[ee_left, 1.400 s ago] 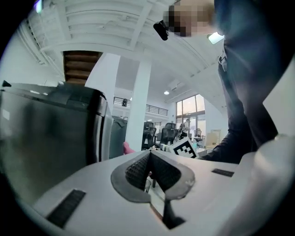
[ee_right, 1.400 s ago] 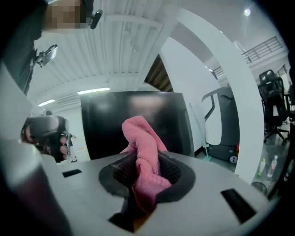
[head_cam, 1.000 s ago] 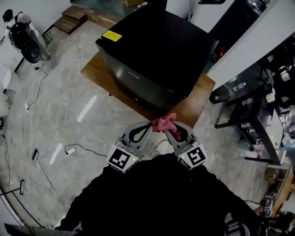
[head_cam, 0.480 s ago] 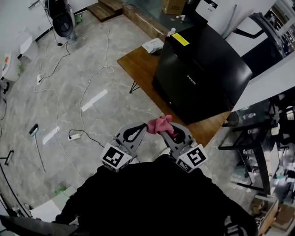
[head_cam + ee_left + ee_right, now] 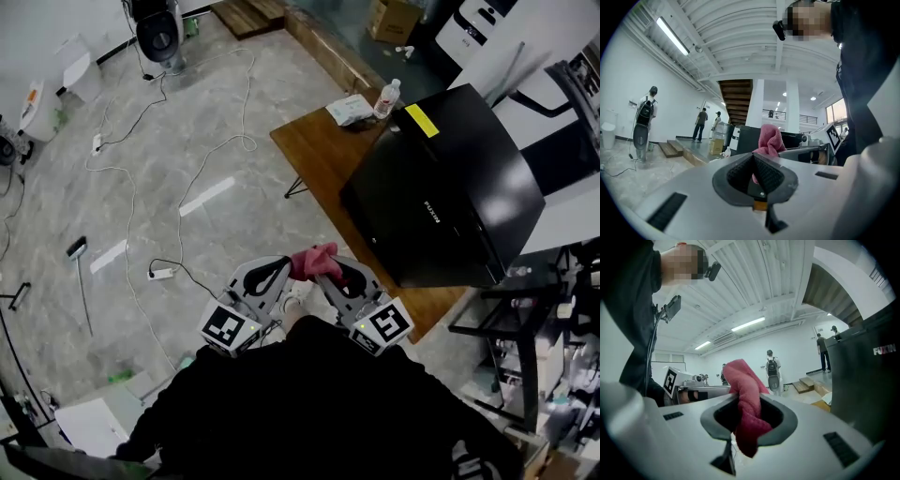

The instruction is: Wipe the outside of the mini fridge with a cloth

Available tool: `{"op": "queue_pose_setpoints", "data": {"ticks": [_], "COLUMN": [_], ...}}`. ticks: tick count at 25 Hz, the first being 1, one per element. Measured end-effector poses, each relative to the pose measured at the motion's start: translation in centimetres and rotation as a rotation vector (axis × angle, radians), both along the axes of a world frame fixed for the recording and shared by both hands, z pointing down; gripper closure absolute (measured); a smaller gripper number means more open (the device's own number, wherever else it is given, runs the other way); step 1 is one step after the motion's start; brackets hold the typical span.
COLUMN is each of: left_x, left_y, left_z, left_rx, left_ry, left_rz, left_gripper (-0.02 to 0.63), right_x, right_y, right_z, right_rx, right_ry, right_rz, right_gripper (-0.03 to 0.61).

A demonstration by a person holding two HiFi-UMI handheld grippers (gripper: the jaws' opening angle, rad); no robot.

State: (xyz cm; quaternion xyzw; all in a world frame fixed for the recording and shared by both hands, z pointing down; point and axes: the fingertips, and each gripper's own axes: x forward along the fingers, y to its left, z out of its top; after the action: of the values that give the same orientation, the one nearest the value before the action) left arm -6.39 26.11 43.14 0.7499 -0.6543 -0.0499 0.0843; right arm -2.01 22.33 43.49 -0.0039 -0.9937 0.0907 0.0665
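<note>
The black mini fridge (image 5: 459,187) stands on a low wooden table (image 5: 319,155), ahead and to the right of me. Both grippers are held close to my body, tips together, well short of the fridge. A pink cloth (image 5: 314,258) bunches between their tips. My right gripper (image 5: 326,268) is shut on the cloth (image 5: 746,380), which sticks up and hangs down through the jaws (image 5: 747,408). My left gripper (image 5: 287,265) is shut with a corner of the cloth (image 5: 771,138) rising behind its tips (image 5: 753,157). The fridge's front (image 5: 867,376) fills the right of the right gripper view.
A water bottle (image 5: 384,97) and a flat packet (image 5: 349,110) lie on the table's far end. White cables (image 5: 141,169) and a power strip (image 5: 161,274) trail over the stone floor at left. A metal rack (image 5: 525,337) stands right of the fridge. People (image 5: 699,124) stand far off.
The fridge has slid from straight ahead to the right side of the head view, showing more floor at left. The grippers stay together on the pink cloth.
</note>
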Motion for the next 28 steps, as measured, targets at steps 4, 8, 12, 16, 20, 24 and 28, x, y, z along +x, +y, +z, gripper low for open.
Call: {"op": "queue_pose_setpoints", "data": {"ticks": [4,8,12,16,20,24,28], "left_x": [-4.8,-9.2,-11.9,-14.1,-15.9,-18.0,-21.7], "left_y": [-2.8,-5.7,-9.2,-13.1,-14.7,-16.9,-18.6], "left_z": [-1.0,-2.5,-2.7,-3.1,-3.1,-2.6,-1.9], "left_rx": [-0.017,-0.018,-0.026,-0.007,-0.027,-0.033,-0.01], "left_ry": [-0.025,-0.046,-0.063,-0.096,-0.091,-0.077,-0.089], "left_rz": [-0.057,-0.107,-0.141,-0.148,-0.134,-0.115,-0.071], "left_gripper": [0.607,0.607,0.607,0.607,0.607,0.607,0.607], "right_x": [-5.1,-9.4,-11.9,-14.3,-15.6,-17.2,-20.1], "right_y": [-3.4,-6.1,-9.6,-13.3,-15.0,-17.5,-19.1], "right_z": [-0.3,-1.4,-1.8,-2.7,-2.6,-1.9,-1.0], "right_rx": [0.036,0.065,0.034,0.097,0.089,0.059,0.059], "right_ry": [-0.007,-0.026,-0.062,-0.101,-0.112,-0.108,-0.074], "right_rz": [-0.034,-0.077,-0.092,-0.103,-0.07,-0.006,0.044], "right_gripper": [0.488,0.489,0.489,0.488,0.488,0.488,0.488]}}
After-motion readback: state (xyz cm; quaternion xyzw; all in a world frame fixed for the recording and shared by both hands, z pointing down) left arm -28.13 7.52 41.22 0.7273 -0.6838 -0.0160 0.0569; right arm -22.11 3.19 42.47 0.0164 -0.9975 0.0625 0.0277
